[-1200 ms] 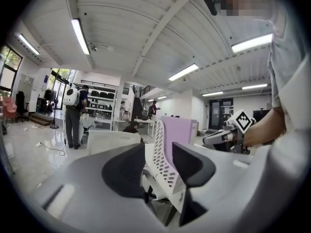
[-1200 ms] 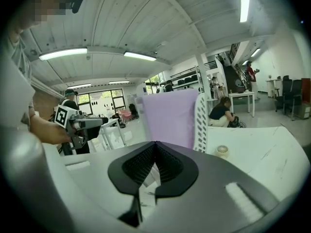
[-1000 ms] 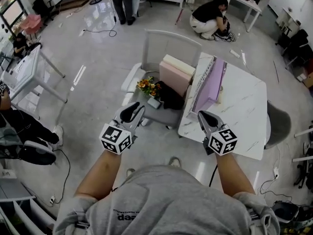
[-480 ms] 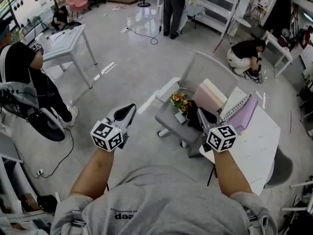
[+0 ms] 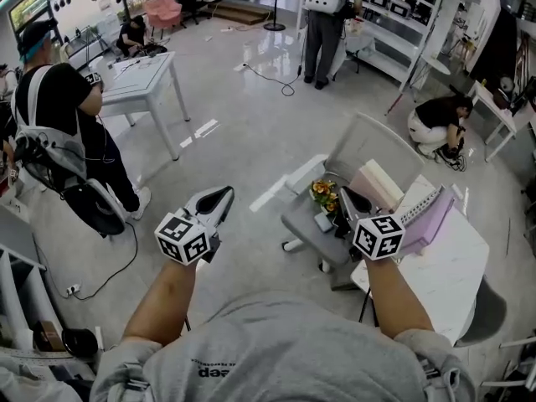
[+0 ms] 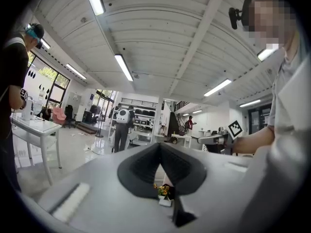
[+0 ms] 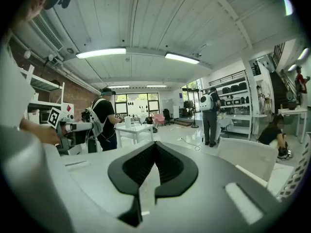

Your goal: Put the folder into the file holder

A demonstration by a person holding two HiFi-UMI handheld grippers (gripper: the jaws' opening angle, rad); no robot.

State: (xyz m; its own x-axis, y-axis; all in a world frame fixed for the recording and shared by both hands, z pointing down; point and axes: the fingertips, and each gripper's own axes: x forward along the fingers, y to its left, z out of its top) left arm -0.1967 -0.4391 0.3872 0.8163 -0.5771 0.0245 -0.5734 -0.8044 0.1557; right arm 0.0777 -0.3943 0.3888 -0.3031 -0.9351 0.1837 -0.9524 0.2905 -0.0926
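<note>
- Risk, approach: the purple folder stands at the right of the head view on the white table, leaning on the perforated file holder (I cannot tell whether it already sits inside). Both grippers are well apart from it, so I judge a long reach is needed.
- Risk, obstruction: a chair carrying flowers sits just left of the table. A careless sweep by the right gripper could knock them.
- Risk, contact: arriving with closed jaws would shove the folder and might tip the holder.
- Fingers, left gripper: jaws fully together, nothing between them, touching nothing. It hangs over bare floor at centre left.
- Fingers, right gripper: jaws likewise together and empty, level, just left of the holder in the frame.
</note>
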